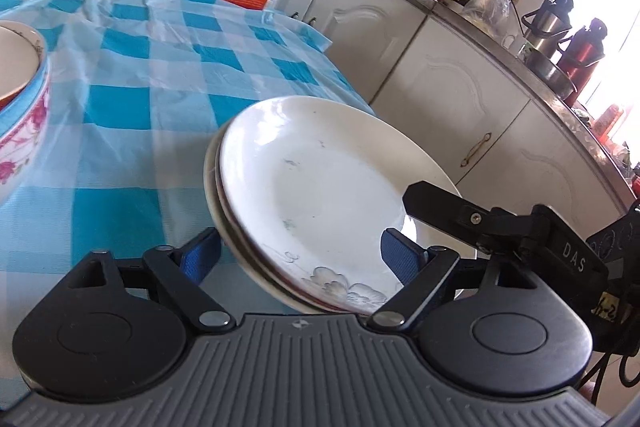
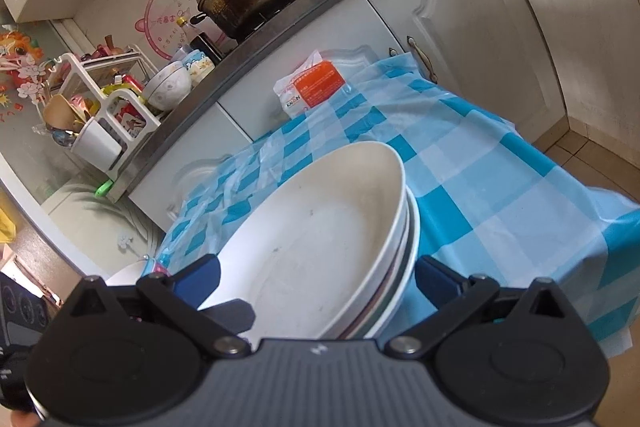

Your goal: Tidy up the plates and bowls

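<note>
Over the blue-checked tablecloth [image 1: 132,107] beside white cabinets [image 1: 440,87], both tongs straddle stacked plates [image 1: 320,179], spread

stack of plates [image 1: 320,187]: its near rim is hidden behind the left gripper [image 1: 304,255] body in the left wrist view; how many plates lie under the top one cannot be told
patterned bowl [image 1: 20,107]: cut off by the left edge of the left wrist view; only its right side shows
right gripper [image 2: 318,283]: the stack's near rim is lost behind its body; whether its pads touch the plates cannot be told
packet [image 2: 312,87]: at the far edge of the table [image 2: 500,167]; its print is too small to read
table's near edge: hidden in both views
</note>
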